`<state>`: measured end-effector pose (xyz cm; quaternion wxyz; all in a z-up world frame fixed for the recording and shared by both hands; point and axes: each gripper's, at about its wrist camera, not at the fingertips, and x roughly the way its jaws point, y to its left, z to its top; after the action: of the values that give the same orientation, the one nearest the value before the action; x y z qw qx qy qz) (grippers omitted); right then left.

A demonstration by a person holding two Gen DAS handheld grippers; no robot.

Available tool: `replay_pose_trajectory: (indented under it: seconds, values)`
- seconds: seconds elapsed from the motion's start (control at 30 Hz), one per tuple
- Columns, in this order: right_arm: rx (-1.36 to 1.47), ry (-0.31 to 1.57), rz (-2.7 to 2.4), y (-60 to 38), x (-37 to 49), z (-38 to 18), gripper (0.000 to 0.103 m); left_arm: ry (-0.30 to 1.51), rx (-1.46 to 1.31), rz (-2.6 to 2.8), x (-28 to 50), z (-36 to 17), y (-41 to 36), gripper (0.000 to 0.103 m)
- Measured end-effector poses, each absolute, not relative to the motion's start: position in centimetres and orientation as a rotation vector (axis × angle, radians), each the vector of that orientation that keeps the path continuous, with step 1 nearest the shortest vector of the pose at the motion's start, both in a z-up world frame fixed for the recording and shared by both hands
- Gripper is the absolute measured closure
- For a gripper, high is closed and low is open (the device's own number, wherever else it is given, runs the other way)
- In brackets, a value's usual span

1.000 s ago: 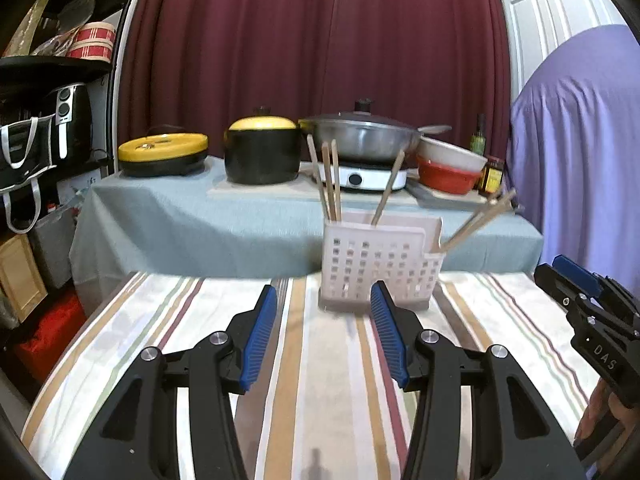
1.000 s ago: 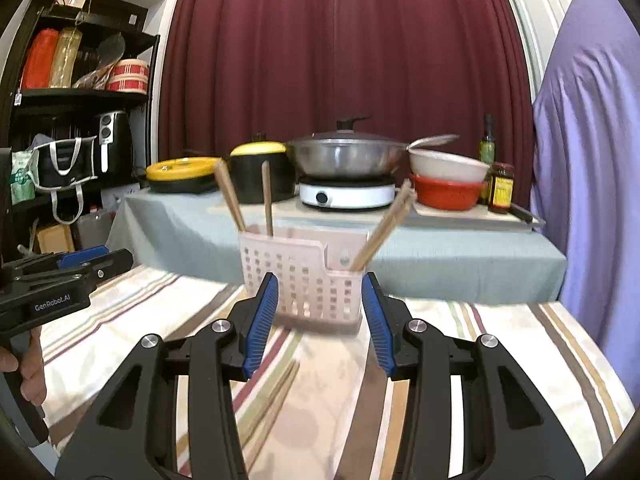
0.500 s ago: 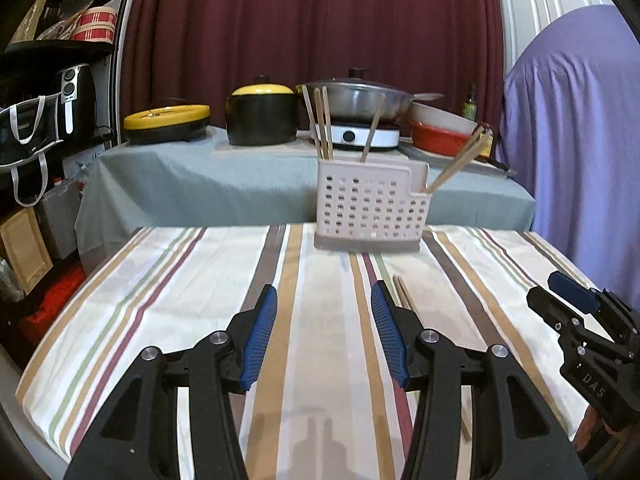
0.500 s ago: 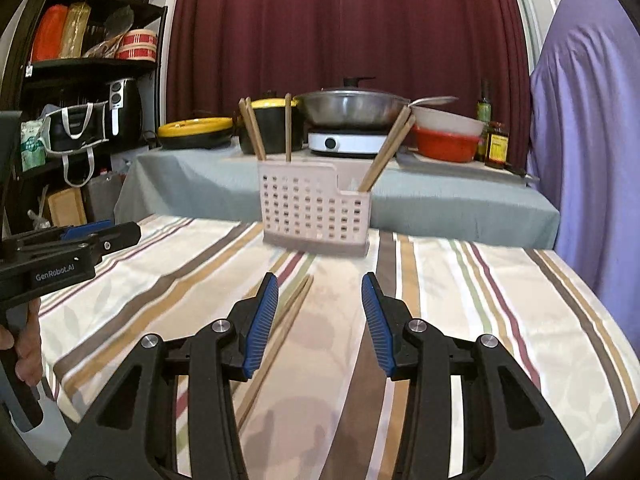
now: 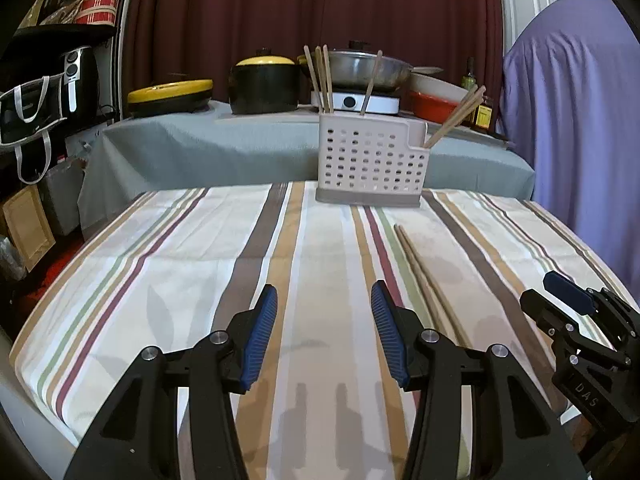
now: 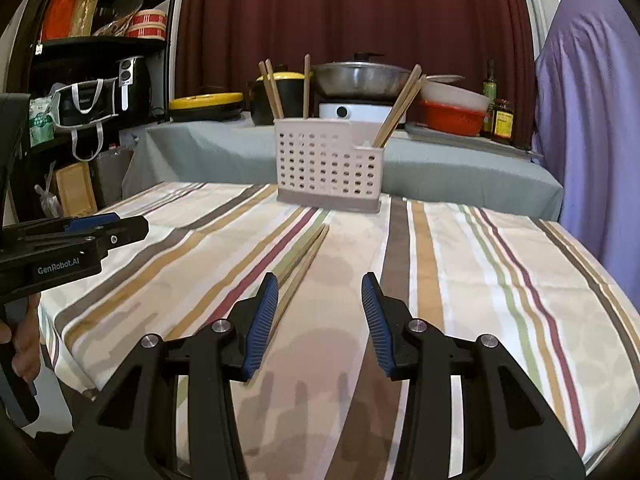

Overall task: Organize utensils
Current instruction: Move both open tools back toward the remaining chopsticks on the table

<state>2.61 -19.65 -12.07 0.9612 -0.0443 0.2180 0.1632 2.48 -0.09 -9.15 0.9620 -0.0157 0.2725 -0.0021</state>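
From the left wrist, the left gripper [image 5: 324, 308] hangs over the striped counter [image 5: 180, 264] with its blue-padded fingers [image 5: 260, 332] spread and nothing between them. A pair of chopsticks [image 5: 424, 276] lies loose on the cloth, just right of the gripper, running from near the right finger toward the holder [image 5: 370, 164]. The holder — a pale perforated caddy — stands upright at the far edge of the counter. It has four chopsticks standing in its taller left part and more leaning out to the right from the lower right part. At the right edge the right gripper [image 5: 560, 300] comes into view from the side, just beside the near end of the loose pair; from here I cannot tell how its fingers stand.

From the right wrist, the right gripper [image 6: 320, 304] has its fingers [image 6: 262, 324] spread too, empty, over bare cloth. The chopsticks [image 6: 304, 264] lie just left of the gap, their near end passing behind the left finger and their far end pointing at the holder [image 6: 328, 168]. The left gripper [image 6: 108, 228] shows at the left edge, with a hand [image 6: 20, 344] on its grip. Behind the counter, a second one draped in grey carries a black pot [image 6: 280, 96], a wok [image 6: 356, 78] on a burner, and a red bowl [image 6: 452, 118].
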Motion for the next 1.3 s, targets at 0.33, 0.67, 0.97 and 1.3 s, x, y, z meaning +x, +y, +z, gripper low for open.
replay_pose_trajectory:
  seconds: [0.33,0.67,0.97,1.3]
  values:
    - [-0.110,0.474,0.357,-18.5,2.2,-13.7,0.060,0.571,-0.032,-0.002,1.8,-10.2,0.1,0.054]
    - [-0.134,0.513,0.383,-17.3,2.4,-14.8,0.060,0.603,-0.042,0.033,1.1,-11.5,1.8,0.054]
    - [-0.179,0.562,0.378,-16.3,2.8,-16.2,0.062,0.612,-0.059,0.037,0.9,-11.8,2.5,0.054]
    - [-0.169,0.586,0.362,-16.9,3.2,-16.6,0.086,0.620,-0.048,-0.004,0.9,-12.0,1.0,0.054]
